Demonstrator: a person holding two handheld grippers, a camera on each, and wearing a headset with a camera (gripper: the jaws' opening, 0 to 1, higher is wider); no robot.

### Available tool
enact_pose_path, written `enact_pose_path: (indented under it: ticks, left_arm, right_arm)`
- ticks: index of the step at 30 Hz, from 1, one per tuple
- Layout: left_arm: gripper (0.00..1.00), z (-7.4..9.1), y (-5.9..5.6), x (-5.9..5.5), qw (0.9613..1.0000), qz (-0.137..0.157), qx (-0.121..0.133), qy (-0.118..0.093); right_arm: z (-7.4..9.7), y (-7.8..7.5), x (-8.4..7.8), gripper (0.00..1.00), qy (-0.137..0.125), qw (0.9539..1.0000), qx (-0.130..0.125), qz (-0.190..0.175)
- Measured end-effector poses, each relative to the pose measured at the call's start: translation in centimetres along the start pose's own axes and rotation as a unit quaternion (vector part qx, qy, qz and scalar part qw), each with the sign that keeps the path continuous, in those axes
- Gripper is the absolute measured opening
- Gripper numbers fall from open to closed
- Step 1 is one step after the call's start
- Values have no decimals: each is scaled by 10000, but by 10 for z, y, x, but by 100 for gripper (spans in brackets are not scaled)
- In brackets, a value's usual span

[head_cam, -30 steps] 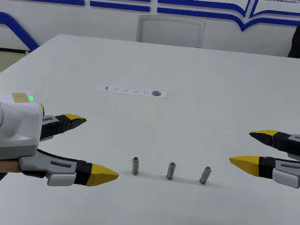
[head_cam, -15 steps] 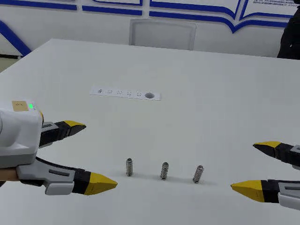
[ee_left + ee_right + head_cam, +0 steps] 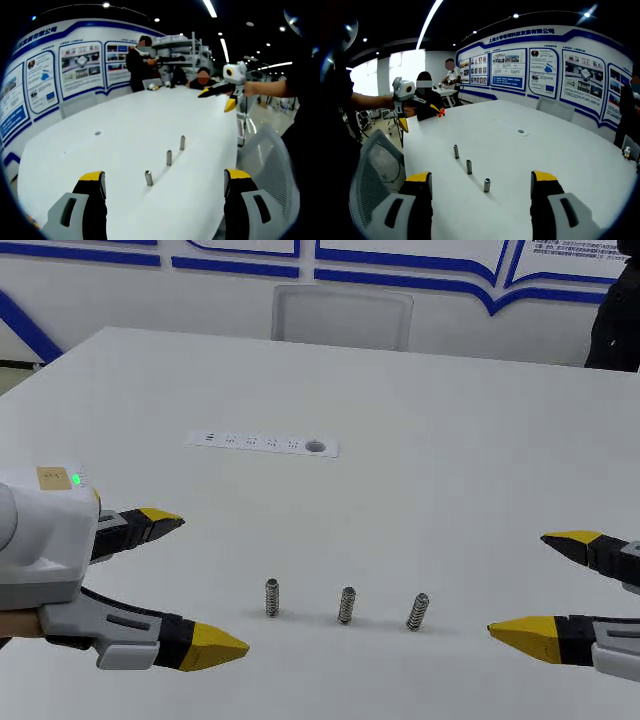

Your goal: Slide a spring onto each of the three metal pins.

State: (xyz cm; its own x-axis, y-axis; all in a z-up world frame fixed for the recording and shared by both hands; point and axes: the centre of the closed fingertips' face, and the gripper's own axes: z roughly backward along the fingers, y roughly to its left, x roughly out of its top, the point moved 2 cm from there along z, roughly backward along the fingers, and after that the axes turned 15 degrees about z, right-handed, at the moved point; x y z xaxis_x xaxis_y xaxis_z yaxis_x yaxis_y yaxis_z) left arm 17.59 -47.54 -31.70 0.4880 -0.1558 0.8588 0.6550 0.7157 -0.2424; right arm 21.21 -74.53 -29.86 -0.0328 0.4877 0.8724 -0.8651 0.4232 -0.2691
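Three metal pins stand in a row on the white table, each with a spring around it: the left one (image 3: 272, 597), the middle one (image 3: 347, 605) and the right one (image 3: 418, 612), which leans a little. My left gripper (image 3: 200, 583) hovers left of the row, open and holding nothing. Right of the row my right gripper (image 3: 545, 582) is open too, with nothing between its fingers. In the left gripper view the row of pins (image 3: 168, 158) runs away from the yellow-tipped jaws, and the right gripper (image 3: 218, 91) shows far off. The right gripper view has the pins (image 3: 468, 166) ahead.
A white power strip (image 3: 262, 443) lies flat on the table beyond the pins. A grey chair (image 3: 343, 316) stands at the far table edge. Several people (image 3: 142, 60) are at the room's far side. Another chair back (image 3: 380, 167) is near the table edge.
The head camera tilted, so the pins sit lower in the picture. Both grippers stay open; the right one has dropped slightly toward the near edge.
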Motion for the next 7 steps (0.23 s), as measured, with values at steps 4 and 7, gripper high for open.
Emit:
enact_pose_path:
  ticks: [4, 7]
  left_arm:
    - [100, 0, 0, 1, 10000, 29, -9, -30]
    - [100, 0, -3, 4, 9999, 89, -69, -124]
  right_arm:
    - [1, 2, 1, 82, 9, 10000, 31, 14]
    - [1, 2, 1, 84, 33, 10000, 23, -20]
